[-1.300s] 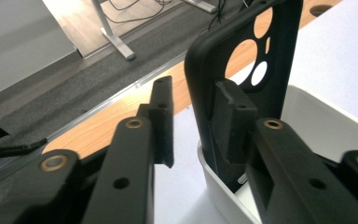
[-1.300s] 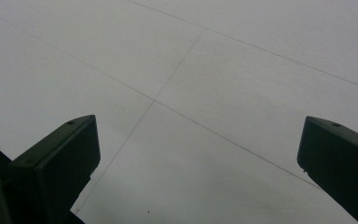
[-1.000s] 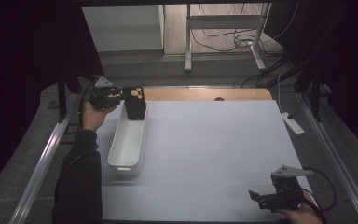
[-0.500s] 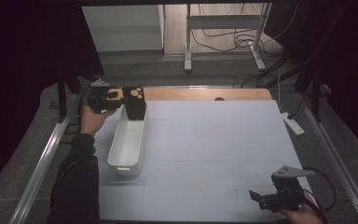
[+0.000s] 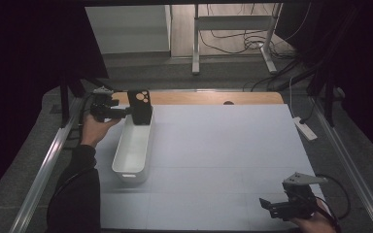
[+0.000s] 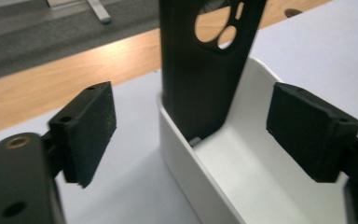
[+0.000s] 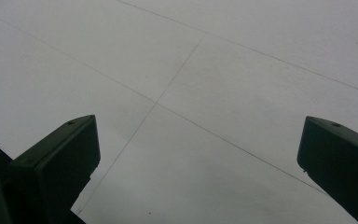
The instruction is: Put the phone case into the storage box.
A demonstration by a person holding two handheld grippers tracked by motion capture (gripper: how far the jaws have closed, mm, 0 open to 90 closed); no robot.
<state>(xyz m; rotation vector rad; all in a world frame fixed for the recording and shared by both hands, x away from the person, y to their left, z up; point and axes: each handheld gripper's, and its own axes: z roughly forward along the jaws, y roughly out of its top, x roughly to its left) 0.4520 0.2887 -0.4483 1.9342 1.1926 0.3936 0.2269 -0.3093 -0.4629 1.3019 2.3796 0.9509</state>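
Black phone case (image 5: 140,107) standing upright in far end of white bin (image 5: 132,150), near table's (image 5: 223,145) far left corner. Left gripper (image 6: 191,126) jaws just opened wide, clear of case. Right gripper (image 5: 272,208) wide, empty, near right corner.

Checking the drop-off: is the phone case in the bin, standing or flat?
In, standing: phone case leans upright against the white bin end wall, free between the left gripper open jaws.
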